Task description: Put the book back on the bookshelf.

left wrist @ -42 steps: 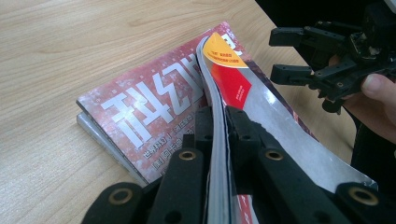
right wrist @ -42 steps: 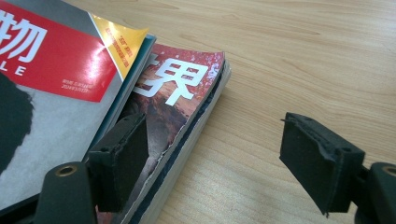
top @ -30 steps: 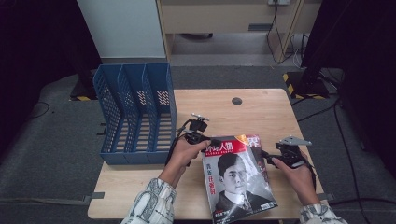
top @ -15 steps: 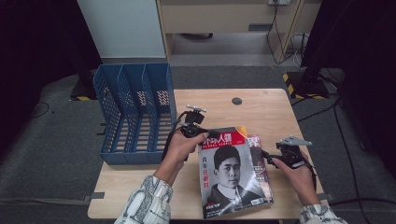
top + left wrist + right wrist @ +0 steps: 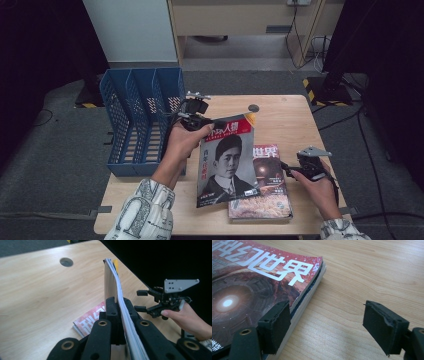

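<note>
Where high view shows portrait cover (image 5: 227,162), left gripper (image 5: 119,305) view: clamped page edges.

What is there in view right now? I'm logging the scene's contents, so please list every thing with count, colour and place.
Portrait magazine: one, red-topped cover with a black-and-white portrait, lifted off the table at its top edge, clamped in the left gripper.
Red magazine: at least one, red cover with white characters, flat on the table's right half; more may lie under it.
File rack: one, blue, three slots, at the table's left edge.
Table: one, light wood, with a round dark cable hole near its far edge.
Left gripper: black, shut on the portrait magazine's top edge.
Right gripper: black, open, beside the red magazine's edge.
Sleeves: two, white patterned, at the bottom.
</note>
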Demonstrator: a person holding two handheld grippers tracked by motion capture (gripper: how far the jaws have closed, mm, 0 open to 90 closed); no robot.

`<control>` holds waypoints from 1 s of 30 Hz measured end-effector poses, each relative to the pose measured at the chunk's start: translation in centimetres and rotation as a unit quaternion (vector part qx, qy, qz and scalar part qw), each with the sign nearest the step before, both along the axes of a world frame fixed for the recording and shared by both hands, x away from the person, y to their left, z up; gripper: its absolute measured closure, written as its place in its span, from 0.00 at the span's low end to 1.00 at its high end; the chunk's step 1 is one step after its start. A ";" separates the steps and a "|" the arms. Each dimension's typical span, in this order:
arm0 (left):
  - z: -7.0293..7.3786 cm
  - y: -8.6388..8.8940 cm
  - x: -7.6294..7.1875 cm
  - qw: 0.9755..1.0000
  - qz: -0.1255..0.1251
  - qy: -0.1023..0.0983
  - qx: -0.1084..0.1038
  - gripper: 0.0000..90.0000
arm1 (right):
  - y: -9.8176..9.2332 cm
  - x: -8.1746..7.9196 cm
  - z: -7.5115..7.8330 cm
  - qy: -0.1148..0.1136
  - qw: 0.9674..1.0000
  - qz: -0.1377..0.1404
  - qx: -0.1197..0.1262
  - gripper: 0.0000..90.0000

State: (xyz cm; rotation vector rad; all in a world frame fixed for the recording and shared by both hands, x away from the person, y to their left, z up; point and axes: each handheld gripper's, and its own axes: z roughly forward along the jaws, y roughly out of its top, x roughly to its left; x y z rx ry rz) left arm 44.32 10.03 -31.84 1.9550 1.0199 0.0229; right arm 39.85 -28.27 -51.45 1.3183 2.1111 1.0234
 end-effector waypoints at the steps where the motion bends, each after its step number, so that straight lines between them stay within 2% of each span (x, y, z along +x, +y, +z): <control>1: 0.3 0.3 0.0 1.000 0.002 -0.003 0.001 0.96 | 0.0 0.0 0.0 -0.002 1.000 0.000 -0.001 0.24; 7: 2.1 1.9 -0.2 1.000 0.019 -0.016 -0.003 0.96 | -0.5 0.1 -0.1 -0.002 1.000 -0.011 -0.016 0.24; 11: 3.3 2.8 -0.5 0.999 0.029 -0.025 -0.003 0.96 | -0.9 0.1 -0.3 0.008 0.999 -0.020 -0.029 0.24; 18: 4.3 4.5 -0.7 0.999 0.042 -0.028 -0.008 0.96 | -0.7 0.2 -1.0 0.028 0.998 -0.021 -0.049 0.23; 21: 4.8 5.2 -0.8 0.998 0.047 -0.032 -0.012 0.96 | -0.7 0.2 -1.2 0.031 0.998 -0.021 -0.052 0.23; 30: 6.0 6.8 -1.4 0.997 0.066 -0.047 -0.007 0.96 | -0.5 0.3 -1.6 0.038 0.997 -0.018 -0.063 0.22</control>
